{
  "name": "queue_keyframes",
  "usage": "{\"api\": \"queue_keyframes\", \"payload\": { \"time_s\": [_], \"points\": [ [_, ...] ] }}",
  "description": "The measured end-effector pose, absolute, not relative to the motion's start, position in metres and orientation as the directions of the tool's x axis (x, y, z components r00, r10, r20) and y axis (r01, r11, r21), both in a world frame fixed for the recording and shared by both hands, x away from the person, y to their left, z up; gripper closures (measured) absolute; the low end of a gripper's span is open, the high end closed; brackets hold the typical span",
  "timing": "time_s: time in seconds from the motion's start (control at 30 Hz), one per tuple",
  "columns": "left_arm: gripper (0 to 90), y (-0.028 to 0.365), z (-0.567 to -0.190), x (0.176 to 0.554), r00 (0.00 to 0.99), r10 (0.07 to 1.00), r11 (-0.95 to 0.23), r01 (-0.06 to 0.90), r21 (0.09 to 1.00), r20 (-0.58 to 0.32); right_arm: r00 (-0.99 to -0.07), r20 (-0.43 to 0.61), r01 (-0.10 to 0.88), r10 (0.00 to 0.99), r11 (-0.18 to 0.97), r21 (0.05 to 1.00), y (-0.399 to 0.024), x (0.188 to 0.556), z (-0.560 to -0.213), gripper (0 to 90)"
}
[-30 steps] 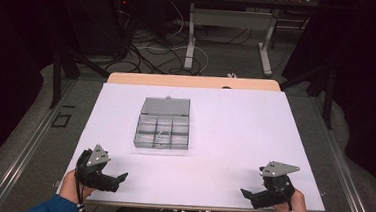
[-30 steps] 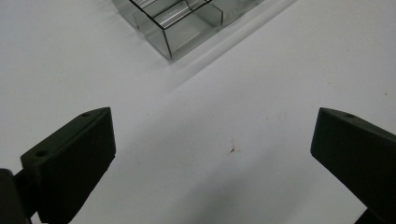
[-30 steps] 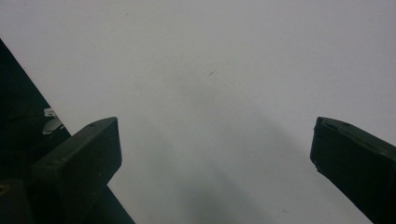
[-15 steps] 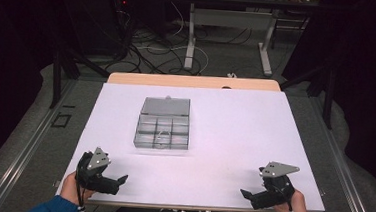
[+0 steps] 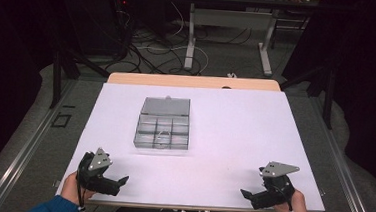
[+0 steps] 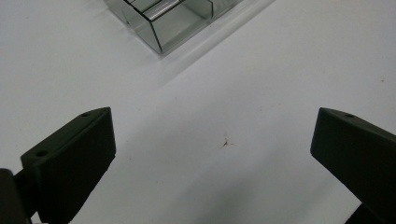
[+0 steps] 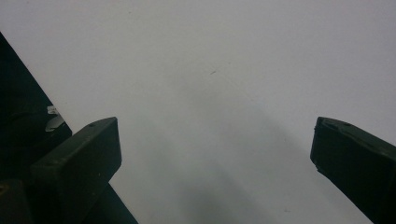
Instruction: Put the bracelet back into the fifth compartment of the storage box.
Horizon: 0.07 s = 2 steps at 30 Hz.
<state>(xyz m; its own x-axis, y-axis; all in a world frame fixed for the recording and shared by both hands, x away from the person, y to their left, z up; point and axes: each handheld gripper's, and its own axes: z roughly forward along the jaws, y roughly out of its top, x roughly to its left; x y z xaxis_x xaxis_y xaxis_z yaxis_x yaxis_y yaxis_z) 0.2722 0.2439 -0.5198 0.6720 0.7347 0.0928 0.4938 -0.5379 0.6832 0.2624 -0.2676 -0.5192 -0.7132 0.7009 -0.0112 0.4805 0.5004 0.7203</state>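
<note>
A clear plastic compartment box [image 5: 163,132] lies in the middle of the white table [image 5: 235,124], its lid [image 5: 166,106] folded open at the far side. A small pale item in one near compartment is too small to make out. My left gripper [image 5: 120,184] hovers low at the front left corner, open and empty, jaws pointing right. In the left gripper view [image 6: 215,126] its jaws are spread wide over bare table, with a corner of the box [image 6: 163,23] ahead. My right gripper [image 5: 247,197] sits at the front right, open and empty [image 7: 215,130], over the table near its front edge.
A wooden strip [image 5: 192,81] borders the table's far edge. Beyond it are dark floor, cables [image 5: 150,43] and metal table legs [image 5: 191,36]. In the right gripper view the table's front edge [image 7: 60,116] runs diagonally at the left, with darkness past it.
My left gripper has drifted slightly toward the front edge. The right gripper and the box have stayed put.
</note>
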Motion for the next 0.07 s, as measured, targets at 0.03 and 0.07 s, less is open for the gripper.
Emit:
{"api": "queue_keyframes", "payload": {
  "time_s": [0.03, 0.07],
  "points": [
    [0.0, 0.2439, -0.5198, 0.2723, 0.671, 0.735, -0.536, 0.495, 0.684, 0.091, -0.716, -0.017, 0.473, 0.697, 0.504, 0.722, -0.2679, 0.263, -0.5192, 1.2],
    [0.0, 0.2439, -0.5198, 0.2723, 0.671, 0.735, -0.536, 0.495, 0.684, 0.091, -0.716, -0.017, 0.473, 0.697, 0.504, 0.722, -0.2679, 0.263, -0.5192, 1.2]
  ]
}}
